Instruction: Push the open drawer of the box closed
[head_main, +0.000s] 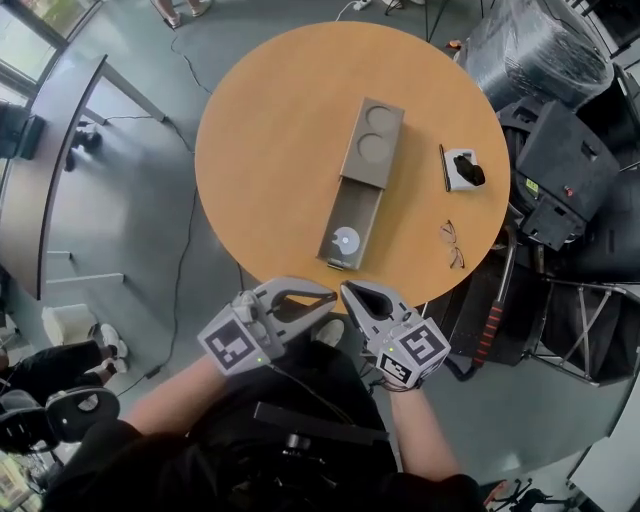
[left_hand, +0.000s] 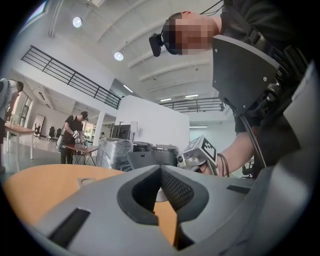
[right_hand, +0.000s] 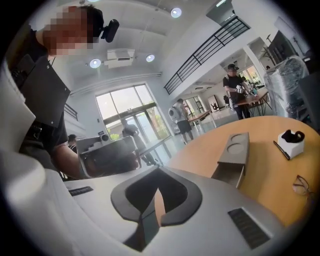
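A long grey box (head_main: 372, 140) with two round recesses on top lies in the middle of the round wooden table (head_main: 260, 150). Its drawer (head_main: 352, 232) is pulled out towards me and holds a white round item (head_main: 346, 240). My left gripper (head_main: 328, 297) and right gripper (head_main: 346, 290) hover just off the table's near edge, below the drawer front, tips almost side by side. Both are shut with nothing between the jaws. In the right gripper view the box (right_hand: 235, 147) sits ahead to the right of the shut right gripper (right_hand: 159, 172). The left gripper (left_hand: 161, 170) view shows its tips meeting.
A small white box with a black object on it (head_main: 463, 168) and a pair of glasses (head_main: 453, 243) lie at the table's right side. Dark equipment cases (head_main: 560, 160) and a wrapped bundle (head_main: 545, 45) crowd the floor to the right. Cables run across the floor on the left.
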